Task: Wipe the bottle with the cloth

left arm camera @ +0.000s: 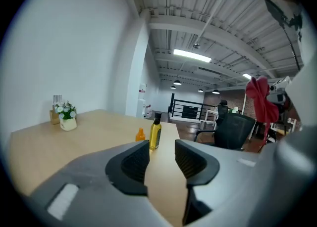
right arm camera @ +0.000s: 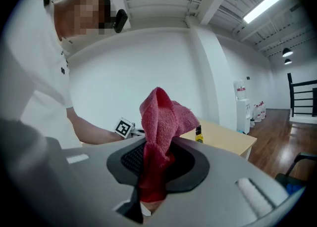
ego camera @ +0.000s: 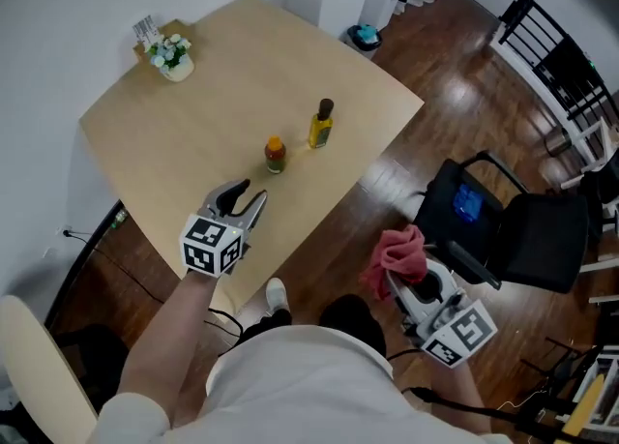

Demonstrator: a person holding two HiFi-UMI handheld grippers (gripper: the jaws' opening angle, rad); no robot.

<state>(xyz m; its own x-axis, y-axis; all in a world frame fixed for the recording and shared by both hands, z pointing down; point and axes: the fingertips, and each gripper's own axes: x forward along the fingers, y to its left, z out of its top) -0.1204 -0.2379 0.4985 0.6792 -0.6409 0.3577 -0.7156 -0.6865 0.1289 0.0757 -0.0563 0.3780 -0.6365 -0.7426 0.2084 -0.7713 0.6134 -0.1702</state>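
Jaws apart on left gripper [left arm camera: 162, 156], bottle [left arm camera: 155, 133] ahead, right gripper [right arm camera: 158, 156] clamping cloth [right arm camera: 161, 112]

White walls [ego camera: 44, 26], dark wood floor [ego camera: 464, 74], pale wooden table [ego camera: 227, 74], black office chair [ego camera: 542, 239], ceiling strip light [left arm camera: 192, 56]

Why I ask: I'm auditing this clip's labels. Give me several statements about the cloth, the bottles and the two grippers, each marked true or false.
1. The right gripper is shut on the red cloth. True.
2. The left gripper holds the yellow bottle. False: its jaws stand apart with nothing between them, and the bottle stands upright on the table ahead of it.
3. A small orange-topped bottle stands beside the yellow bottle. True.
4. The red cloth is touching the yellow bottle. False: it is held off the table's edge, over the floor, well apart from both bottles.
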